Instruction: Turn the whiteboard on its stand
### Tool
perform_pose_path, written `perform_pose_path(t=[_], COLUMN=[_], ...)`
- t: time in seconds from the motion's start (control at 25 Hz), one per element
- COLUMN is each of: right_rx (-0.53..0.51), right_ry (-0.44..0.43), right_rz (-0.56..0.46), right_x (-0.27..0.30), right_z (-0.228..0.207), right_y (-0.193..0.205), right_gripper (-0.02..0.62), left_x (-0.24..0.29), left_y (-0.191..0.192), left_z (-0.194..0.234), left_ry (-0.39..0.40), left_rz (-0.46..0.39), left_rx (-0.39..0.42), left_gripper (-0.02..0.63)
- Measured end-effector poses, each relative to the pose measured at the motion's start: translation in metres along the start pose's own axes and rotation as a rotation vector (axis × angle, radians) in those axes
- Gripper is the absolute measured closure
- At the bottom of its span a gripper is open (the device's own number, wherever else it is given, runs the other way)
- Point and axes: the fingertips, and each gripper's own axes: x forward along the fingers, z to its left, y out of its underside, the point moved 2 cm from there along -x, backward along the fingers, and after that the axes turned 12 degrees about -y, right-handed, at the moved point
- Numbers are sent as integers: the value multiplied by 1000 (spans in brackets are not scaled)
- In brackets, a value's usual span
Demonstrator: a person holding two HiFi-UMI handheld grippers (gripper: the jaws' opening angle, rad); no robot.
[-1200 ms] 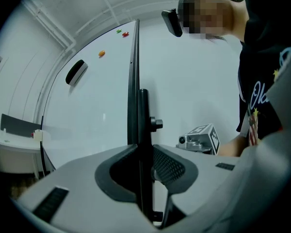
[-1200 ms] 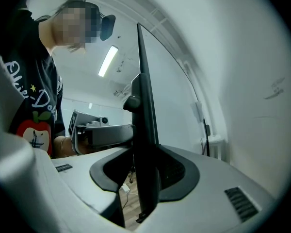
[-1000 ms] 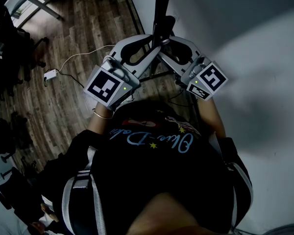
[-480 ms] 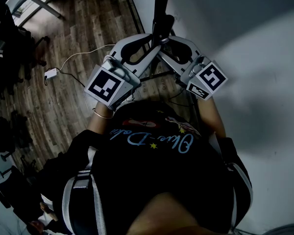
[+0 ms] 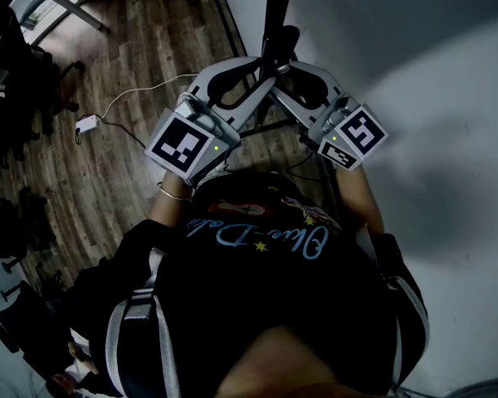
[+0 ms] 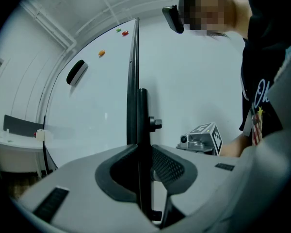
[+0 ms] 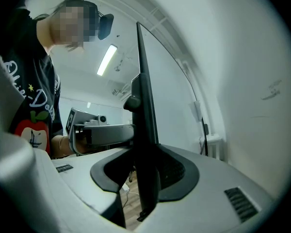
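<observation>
My left tool and right tool both clench the black-framed edge of the large white whiteboard, upright and edge-on before me, by its black stand post. Grip seems set; turning comes next, I judge, needing both tools swung together.

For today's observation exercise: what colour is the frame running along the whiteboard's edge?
The frame is black; it shows best in the left gripper view.
</observation>
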Motion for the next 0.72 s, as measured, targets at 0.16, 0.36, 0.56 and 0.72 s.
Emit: perform_pose_path(t=[0.16,0.36,0.56,0.72], right_rx=[-1,3,-1,-2], right_ry=[10,8,11,13], right_rz=[5,1,2,2], right_x=[-1,-1,-2,-4], right_z=[1,3,8,8], right_y=[-1,-2,-5,-6], right_gripper=[439,439,439,439], left_x=[0,-2,-6,-4], left_y=[-1,-3,-6,-6], left_z=[-1,-2,-5,-7], left_ry=[5,16,37,39], left_rz=[3,1,7,8], left_rx=[-3,-7,8,-6], left_gripper=[505,506,508,509])
